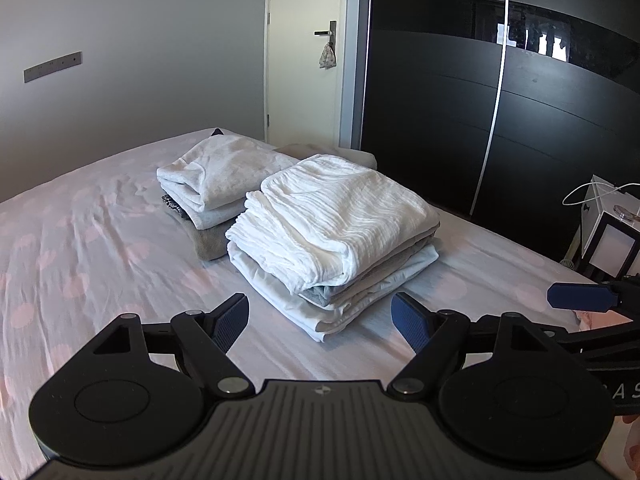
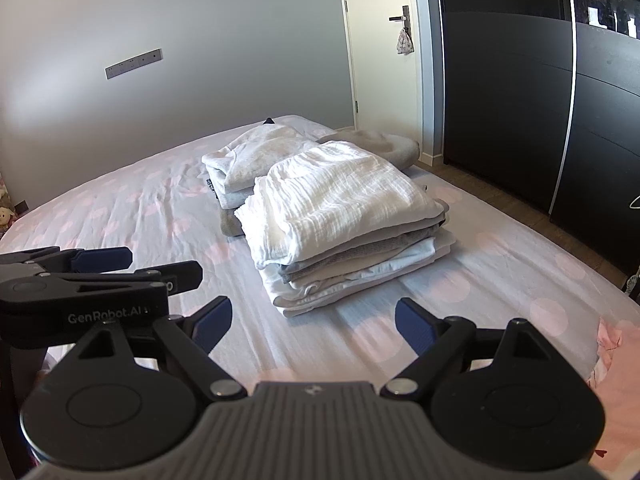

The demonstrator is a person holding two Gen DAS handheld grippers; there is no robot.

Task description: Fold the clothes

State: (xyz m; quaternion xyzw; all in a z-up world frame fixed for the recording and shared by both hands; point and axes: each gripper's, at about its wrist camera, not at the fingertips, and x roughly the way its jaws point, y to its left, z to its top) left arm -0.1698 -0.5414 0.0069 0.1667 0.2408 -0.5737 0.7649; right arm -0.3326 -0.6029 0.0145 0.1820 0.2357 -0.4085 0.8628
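On the bed with the pale sheet with pink dots [image 1: 100, 240] two stacks of folded clothes lie toward the far edge, touching each other. The nearer stack [image 1: 336, 236] has a white crinkled cotton cloth [image 2: 340, 204] on top, and grey and light pieces under it. The farther stack [image 1: 216, 184] is topped by a light grey soft garment and rests on a beige piece.

The left gripper [image 1: 318, 322] hovers above the sheet just before the near stack; its blue-padded jaws are spread wide and hold nothing. The right gripper [image 2: 312, 324] is beside it, also wide open and empty, and apart from the clothes.

I judge that the folding of these pieces is finished and the work is between garments. At the near right corner of the bed a pink fabric [image 2: 616, 364] shows, perhaps unfolded. The next move probably calls for taking a new garment and spreading it flat on the free part of the sheet, without disturbing the stacks.
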